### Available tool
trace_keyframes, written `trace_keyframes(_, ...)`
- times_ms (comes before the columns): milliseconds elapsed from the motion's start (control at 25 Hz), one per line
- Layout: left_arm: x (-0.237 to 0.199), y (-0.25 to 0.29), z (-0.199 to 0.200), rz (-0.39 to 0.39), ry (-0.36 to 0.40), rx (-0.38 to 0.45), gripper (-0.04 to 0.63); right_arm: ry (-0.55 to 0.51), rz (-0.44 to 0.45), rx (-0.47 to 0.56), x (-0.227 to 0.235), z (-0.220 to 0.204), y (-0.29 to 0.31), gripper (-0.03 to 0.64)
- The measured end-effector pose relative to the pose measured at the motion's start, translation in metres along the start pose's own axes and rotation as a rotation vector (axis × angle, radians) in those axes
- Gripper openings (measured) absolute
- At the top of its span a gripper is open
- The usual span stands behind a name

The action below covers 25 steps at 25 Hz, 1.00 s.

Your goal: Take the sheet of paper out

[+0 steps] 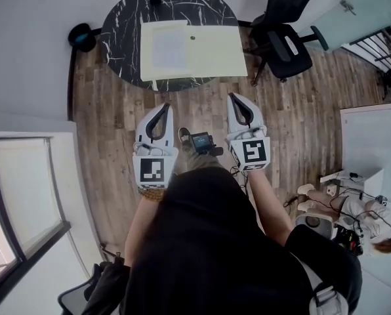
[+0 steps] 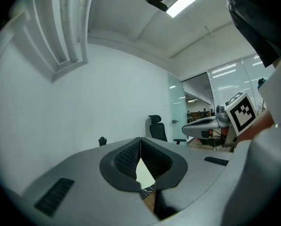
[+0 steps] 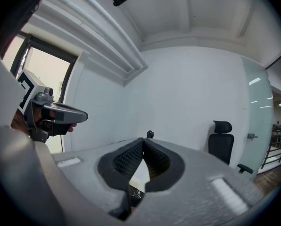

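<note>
You hold two claws, the left claw (image 1: 165,108) and the right claw (image 1: 235,100). Ahead you have one round surface (image 1: 123,25), one yellow folder (image 1: 215,51), one sheet of paper (image 1: 166,48) and one black chair (image 1: 284,38).

Round black tabletop (image 1: 120,25): stone-look, white veining, smooth, slight sheen
Pale yellow folder (image 1: 215,51): matt; card or plastic, cannot tell
White sheet of paper (image 1: 168,48): matt
Brown plank floor (image 1: 103,130): wood grain, low gloss
Left gripper (image 1: 166,106), right gripper (image 1: 233,97): smooth white plastic shells; black pads (image 2: 125,158) finely ribbed, rubbery
</note>
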State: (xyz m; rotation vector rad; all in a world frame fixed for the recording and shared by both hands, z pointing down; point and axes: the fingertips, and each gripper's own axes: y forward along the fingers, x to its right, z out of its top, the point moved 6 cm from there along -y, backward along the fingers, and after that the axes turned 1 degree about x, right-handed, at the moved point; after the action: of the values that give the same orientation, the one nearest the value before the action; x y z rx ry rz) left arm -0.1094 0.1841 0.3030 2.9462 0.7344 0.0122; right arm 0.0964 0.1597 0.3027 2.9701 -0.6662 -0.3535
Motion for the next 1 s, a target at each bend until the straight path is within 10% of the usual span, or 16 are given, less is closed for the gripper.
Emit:
trace_keyframes(240, -0.017, 0.053, 0.004, -0.012, 0.115, 0.014, -0.003, 0.019, 0.029, -0.005, 0.038, -0.007, 0.052, -0.002)
trace_keyframes(1000, -0.043, 0.149, -0.009, 0.053, 0.05, -0.105, -0.003, 0.043, 0.086, -0.049, 0.103, -0.047, 0.157, -0.002)
